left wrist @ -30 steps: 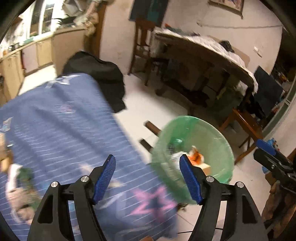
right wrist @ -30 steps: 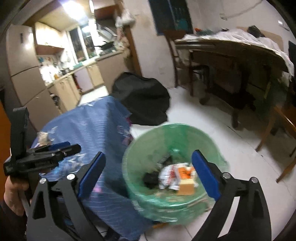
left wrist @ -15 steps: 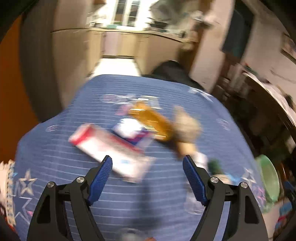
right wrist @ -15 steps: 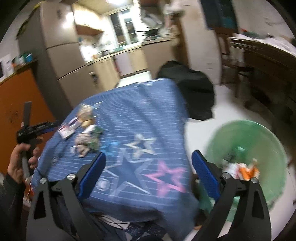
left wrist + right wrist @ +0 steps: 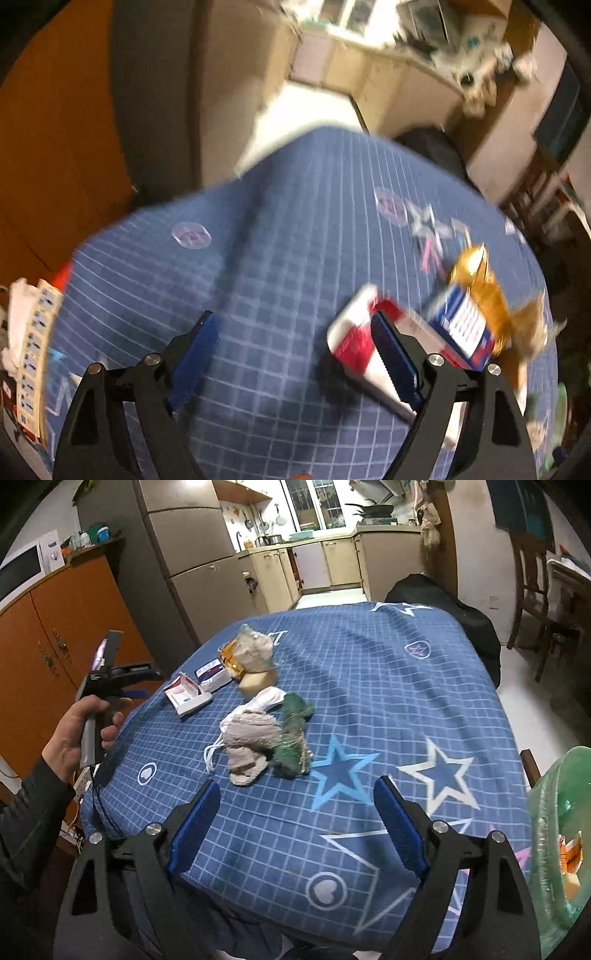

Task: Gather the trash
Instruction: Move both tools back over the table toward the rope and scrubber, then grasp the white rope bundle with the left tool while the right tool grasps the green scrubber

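Trash lies on the blue star-patterned tablecloth (image 5: pixel 388 686): a red-and-white box (image 5: pixel 186 696), a blue-and-white packet (image 5: pixel 214 674), a gold wrapper (image 5: pixel 231 657), a white mask (image 5: pixel 266 699), a beige cloth (image 5: pixel 247 738) and a green crumpled wad (image 5: pixel 291 734). My right gripper (image 5: pixel 297 819) hovers over the table's near edge, jaws closing on nothing. A hand holds my left gripper (image 5: pixel 138 683) at the table's left side. In the left wrist view, blurred by motion, the left gripper (image 5: pixel 293 354) is opening over bare cloth. The red-and-white box (image 5: pixel 354 332) lies just behind its right finger, with the packet (image 5: pixel 461 325) and gold wrapper (image 5: pixel 484 288) beyond.
A bin with a green liner (image 5: pixel 561 830) holding some trash stands off the table's right corner. An orange cabinet (image 5: pixel 44 635) and a fridge (image 5: pixel 177 554) stand to the left. A black bag (image 5: pixel 443 602) sits on the floor behind the table, a chair (image 5: pixel 532 576) to its right.
Both views have swung from the green bin to the tabletop. The left gripper has moved across to the table's left side by the red-and-white box, its jaws wider. The right jaws have narrowed slightly.
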`<control>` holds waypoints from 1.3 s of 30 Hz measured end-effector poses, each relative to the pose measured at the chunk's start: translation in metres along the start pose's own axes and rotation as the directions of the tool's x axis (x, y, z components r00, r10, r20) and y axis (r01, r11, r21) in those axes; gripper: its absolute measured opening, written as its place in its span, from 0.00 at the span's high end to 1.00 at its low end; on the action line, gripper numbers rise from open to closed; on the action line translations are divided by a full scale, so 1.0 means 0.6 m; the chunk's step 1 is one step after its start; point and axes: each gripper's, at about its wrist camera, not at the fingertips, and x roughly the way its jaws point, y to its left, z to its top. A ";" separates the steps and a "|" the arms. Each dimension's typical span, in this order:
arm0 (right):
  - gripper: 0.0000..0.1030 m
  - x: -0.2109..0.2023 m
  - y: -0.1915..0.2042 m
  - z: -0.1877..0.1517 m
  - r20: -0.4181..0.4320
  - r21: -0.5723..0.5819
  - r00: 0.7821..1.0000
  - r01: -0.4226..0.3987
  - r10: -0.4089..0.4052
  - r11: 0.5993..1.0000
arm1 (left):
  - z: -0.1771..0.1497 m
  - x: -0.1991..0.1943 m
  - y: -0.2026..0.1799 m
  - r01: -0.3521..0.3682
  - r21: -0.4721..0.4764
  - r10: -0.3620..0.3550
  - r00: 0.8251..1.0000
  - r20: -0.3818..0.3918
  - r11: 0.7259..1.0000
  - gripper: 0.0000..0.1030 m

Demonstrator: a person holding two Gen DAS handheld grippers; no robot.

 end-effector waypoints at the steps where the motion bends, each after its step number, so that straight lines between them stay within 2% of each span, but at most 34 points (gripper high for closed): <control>1: 0.21 0.002 0.001 -0.001 -0.004 0.000 1.000 0.000 0.000 1.000 | -0.005 -0.004 -0.012 0.001 0.052 -0.002 1.000 0.013 0.999 0.17; 2: 0.21 0.005 0.001 -0.001 -0.006 0.002 1.000 0.001 -0.001 1.000 | -0.010 -0.006 -0.021 0.043 0.086 -0.043 0.999 -0.001 0.995 0.17; 3: 0.21 0.006 0.000 -0.002 -0.009 0.005 1.000 0.003 -0.003 1.000 | -0.017 -0.008 -0.035 0.146 0.125 -0.141 0.989 -0.044 0.981 0.17; 4: 0.21 0.010 -0.001 -0.002 -0.011 0.009 1.000 0.003 -0.003 1.000 | -0.027 -0.015 -0.052 0.231 0.165 -0.220 0.972 -0.079 0.959 0.17; 5: 0.21 0.015 -0.001 -0.001 -0.014 0.014 1.000 0.002 -0.002 1.000 | -0.039 -0.020 -0.072 0.318 0.206 -0.296 0.946 -0.132 0.925 0.17; 6: 0.21 0.017 -0.003 -0.001 -0.016 0.023 1.000 -0.002 0.002 1.000 | -0.052 -0.022 -0.088 0.415 0.226 -0.375 0.905 -0.199 0.881 0.17; 7: 0.21 0.018 -0.003 -0.001 -0.015 0.027 1.000 -0.004 0.005 1.000 | -0.068 -0.028 -0.108 0.547 0.236 -0.479 0.829 -0.289 0.803 0.17; 8: 0.21 0.018 -0.003 0.000 -0.013 0.026 1.000 -0.005 0.005 1.000 | -0.080 -0.033 -0.119 0.627 0.232 -0.537 0.768 -0.349 0.744 0.17; 9: 0.21 0.017 -0.001 -0.001 -0.009 0.025 1.000 -0.010 0.010 1.000 | -0.093 -0.049 -0.135 0.664 0.267 -0.561 0.740 -0.372 0.698 0.17; 10: 0.21 0.016 0.002 -0.001 -0.004 0.022 1.000 -0.017 0.017 1.000 | -0.097 -0.062 -0.140 0.648 0.309 -0.550 0.758 -0.350 0.696 0.17; 12: 0.21 0.015 0.010 0.000 0.002 0.000 1.000 -0.027 0.027 1.000 | -0.091 -0.077 -0.138 0.629 0.310 -0.550 0.775 -0.311 0.713 0.17; 14: 0.21 0.023 0.019 0.002 -0.007 -0.024 0.999 -0.038 0.037 0.999 | -0.078 -0.082 -0.129 0.568 0.282 -0.510 0.821 -0.255 0.773 0.17; 16: 0.30 0.038 0.026 0.005 -0.020 -0.047 0.999 -0.042 0.041 0.998 | -0.078 -0.092 -0.135 0.485 0.293 -0.443 0.874 -0.199 0.824 0.17; 17: 0.35 0.052 0.030 0.008 -0.032 -0.061 0.999 -0.031 0.029 0.998 | -0.085 -0.098 -0.146 0.449 0.320 -0.412 0.893 -0.182 0.834 0.17; 18: 0.38 0.066 0.033 0.012 -0.040 -0.071 0.999 -0.021 0.018 0.997 | -0.097 -0.105 -0.157 0.435 0.350 -0.398 0.901 -0.174 0.830 0.17; 22: 0.43 0.112 0.042 0.028 -0.057 -0.102 0.998 0.005 -0.011 0.995 | -0.126 -0.119 -0.174 0.426 0.395 -0.398 0.904 -0.155 0.814 0.17; 25: 0.49 0.143 0.052 0.039 -0.070 -0.135 0.997 0.017 -0.026 0.991 | -0.141 -0.120 -0.187 0.422 0.395 -0.389 0.906 -0.165 0.816 0.17; 27: 0.70 0.148 0.058 0.039 -0.083 -0.137 0.997 0.001 -0.012 0.991 | -0.149 -0.113 -0.195 0.427 0.395 -0.390 0.904 -0.175 0.814 0.17; 30: 0.91 0.121 0.070 0.032 -0.078 -0.165 0.996 -0.051 0.039 0.985 | -0.170 -0.095 -0.220 0.412 0.422 -0.380 0.911 -0.162 0.808 0.17; 32: 0.91 0.097 0.058 0.021 -0.065 -0.161 0.998 -0.037 0.027 0.986 | -0.172 -0.083 -0.233 0.388 0.434 -0.362 0.921 -0.145 0.813 0.17; 34: 0.91 0.075 0.020 0.013 -0.051 -0.106 0.998 0.020 -0.025 0.994 | -0.172 -0.081 -0.237 0.342 0.462 -0.334 0.937 -0.103 0.818 0.17; 36: 0.92 0.069 -0.008 0.007 -0.058 -0.068 0.995 0.080 -0.084 0.994 | -0.172 -0.076 -0.252 0.311 0.499 -0.318 0.945 -0.074 0.809 0.17; 39: 0.91 0.061 -0.026 0.003 -0.053 -0.034 0.992 0.110 -0.112 0.993 | -0.177 -0.061 -0.276 0.279 0.529 -0.288 0.955 -0.067 0.802 0.19</control>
